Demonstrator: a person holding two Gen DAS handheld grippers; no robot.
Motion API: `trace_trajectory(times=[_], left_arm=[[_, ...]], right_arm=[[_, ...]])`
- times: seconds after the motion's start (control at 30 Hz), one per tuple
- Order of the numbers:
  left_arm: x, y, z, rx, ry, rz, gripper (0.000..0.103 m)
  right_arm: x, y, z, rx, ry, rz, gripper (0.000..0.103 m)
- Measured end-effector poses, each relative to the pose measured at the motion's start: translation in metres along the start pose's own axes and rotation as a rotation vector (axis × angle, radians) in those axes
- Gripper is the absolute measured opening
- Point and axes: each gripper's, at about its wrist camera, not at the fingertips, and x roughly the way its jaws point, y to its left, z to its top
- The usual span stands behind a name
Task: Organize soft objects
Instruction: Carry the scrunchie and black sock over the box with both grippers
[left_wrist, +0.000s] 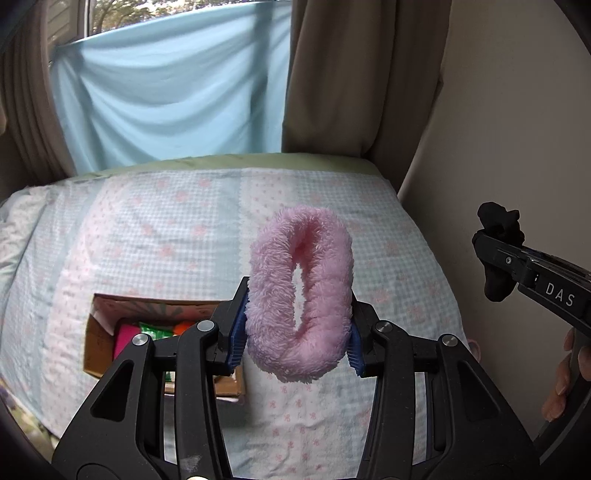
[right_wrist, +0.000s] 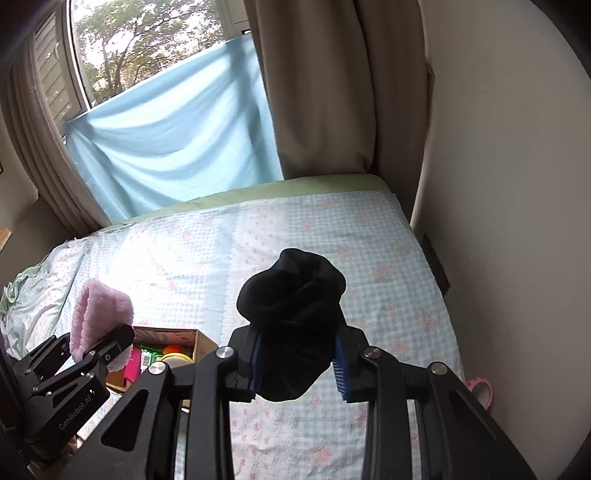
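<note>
My left gripper (left_wrist: 297, 339) is shut on a fluffy pink ring-shaped soft thing (left_wrist: 301, 291) and holds it above the bed; it also shows at the left of the right wrist view (right_wrist: 98, 317). My right gripper (right_wrist: 299, 365) is shut on a bundled black sock (right_wrist: 291, 317), held above the bed; the sock also shows at the right edge of the left wrist view (left_wrist: 498, 251). An open cardboard box (left_wrist: 110, 332) with colourful items sits on the bed below and left of the left gripper; it also shows in the right wrist view (right_wrist: 177, 341).
The bed (right_wrist: 332, 240) has a pale blue checked cover with pink bows. A wall (right_wrist: 498, 184) borders its right side. Beige curtains (right_wrist: 325, 92) and a hanging light blue sheet (right_wrist: 173, 136) stand behind it. A small pink object (right_wrist: 480, 391) lies at the bed's right edge.
</note>
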Motion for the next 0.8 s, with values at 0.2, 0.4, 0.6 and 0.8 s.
trace_trajectory(times=[0.2,0.4,0.6,0.8], left_arm=[[-0.034,0.058,-0.005,-0.053,-0.02,0.047,0.04],[-0.051,0.123,-0.009,-0.084,-0.009,0.064,0.04],[-0.049,0.181,-0.007,-0.073,0.026,0.057,0.04],[-0.038,0.233,-0.002,-0.049,0.054,0.028,0.04]], right_arm=[[-0.01,0.065,-0.004,-0.057,0.001,0.049,0.029],[0.001,0.125,-0.012,-0.076,0.018,0.073,0.029],[0.02,0.178,-0.02,-0.059,0.042,0.068,0.029],[0.043,0.223,-0.029,-0.032,0.086,0.051,0.029]])
